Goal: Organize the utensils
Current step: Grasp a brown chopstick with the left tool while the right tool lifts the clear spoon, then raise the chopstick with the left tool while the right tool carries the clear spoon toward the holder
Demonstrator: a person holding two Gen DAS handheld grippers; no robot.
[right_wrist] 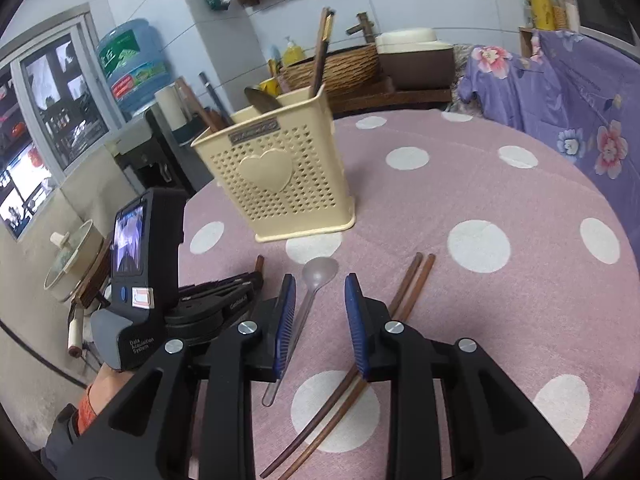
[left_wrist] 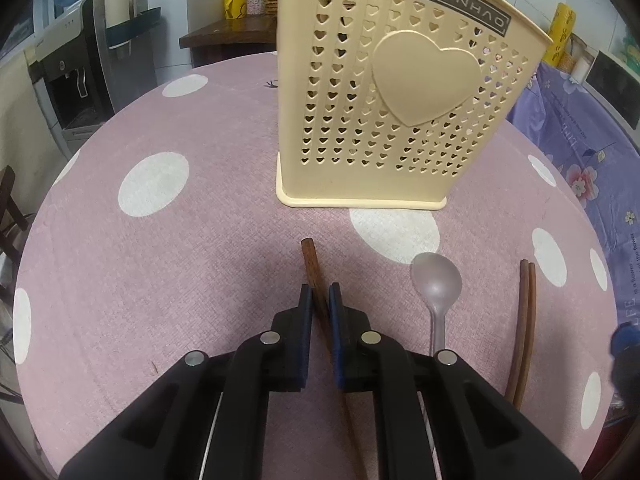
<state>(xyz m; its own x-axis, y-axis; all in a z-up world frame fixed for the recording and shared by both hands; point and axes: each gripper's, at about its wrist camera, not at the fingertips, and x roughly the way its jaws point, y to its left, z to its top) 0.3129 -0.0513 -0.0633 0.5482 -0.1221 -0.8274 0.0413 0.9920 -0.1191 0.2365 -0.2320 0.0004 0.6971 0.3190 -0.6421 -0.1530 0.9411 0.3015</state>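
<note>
Stored already: cream utensil holder standing upright at mid-bench, with chopsticks and a spoon upright inside.

Outstanding, all lying on the bench near of the holder: one brown wooden stick, left; translucent spoon, middle; pair of brown chopsticks, right. Task judged partly done, three items left.

Left tool: jaws narrowed around the wooden stick, pads close against it or nearly so; firm grip cannot be confirmed, stick apparently not yet lifted.

Right tool: jaws wide apart, nothing held, hovering over the spoon handle and just left of the chopstick pair.

Room: open polka-dot cloth left and right of the holder; bench rim curving away on the left; purple floral fabric bordering the far right. Holder mouth partly occupied, free slots visible.
</note>
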